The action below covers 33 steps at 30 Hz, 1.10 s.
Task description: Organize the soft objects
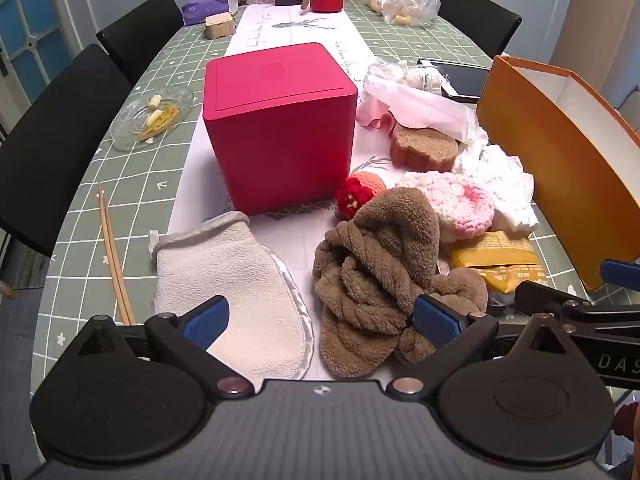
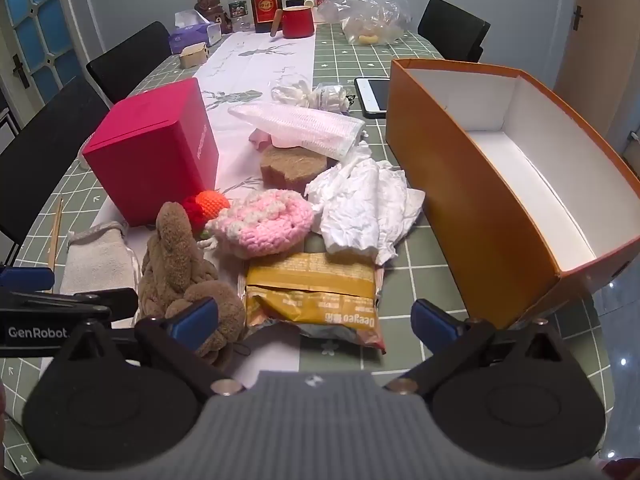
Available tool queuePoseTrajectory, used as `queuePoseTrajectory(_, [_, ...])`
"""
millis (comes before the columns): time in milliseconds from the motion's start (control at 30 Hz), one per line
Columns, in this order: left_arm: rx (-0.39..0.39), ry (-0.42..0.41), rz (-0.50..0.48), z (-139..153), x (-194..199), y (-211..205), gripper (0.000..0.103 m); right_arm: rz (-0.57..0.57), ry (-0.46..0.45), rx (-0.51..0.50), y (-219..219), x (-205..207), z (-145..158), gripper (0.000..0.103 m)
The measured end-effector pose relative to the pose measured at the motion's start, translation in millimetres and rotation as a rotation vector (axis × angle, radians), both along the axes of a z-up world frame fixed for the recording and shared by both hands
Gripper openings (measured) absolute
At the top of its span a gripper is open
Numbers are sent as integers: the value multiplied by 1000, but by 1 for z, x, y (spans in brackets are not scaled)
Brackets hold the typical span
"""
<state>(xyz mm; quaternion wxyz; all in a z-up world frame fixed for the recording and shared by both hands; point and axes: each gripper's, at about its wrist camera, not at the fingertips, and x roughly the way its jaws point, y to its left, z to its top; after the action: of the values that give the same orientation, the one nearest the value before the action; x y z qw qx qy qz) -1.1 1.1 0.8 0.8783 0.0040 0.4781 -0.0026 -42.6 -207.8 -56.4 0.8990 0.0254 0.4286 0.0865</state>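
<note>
I'm hovering with the left gripper [image 1: 322, 320] and right gripper [image 2: 314, 320] both spread wide, empty; the brown plush towel [image 1: 384, 264] is lying bunched beside the orange box [image 2: 480, 200], looking limp and light, so I'm eyeing its thickest fold

i see a crumpled brown fleece cloth [image 1: 380, 272] heaped beside a flat white terry mitt [image 1: 236, 284]. behind it lie a pink crochet piece [image 2: 264, 224], a red-orange crochet ball [image 2: 208, 206], crumpled white tissue [image 2: 360, 208] and a brown sponge [image 2: 294, 168]. the orange box [image 2: 472, 200] stands open.
</note>
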Motion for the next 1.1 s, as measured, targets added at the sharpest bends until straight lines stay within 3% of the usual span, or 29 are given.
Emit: queuePoseTrajectory(1100, [-2, 20, -1, -2, 1, -5, 103, -1, 5, 12, -1, 0, 1, 100])
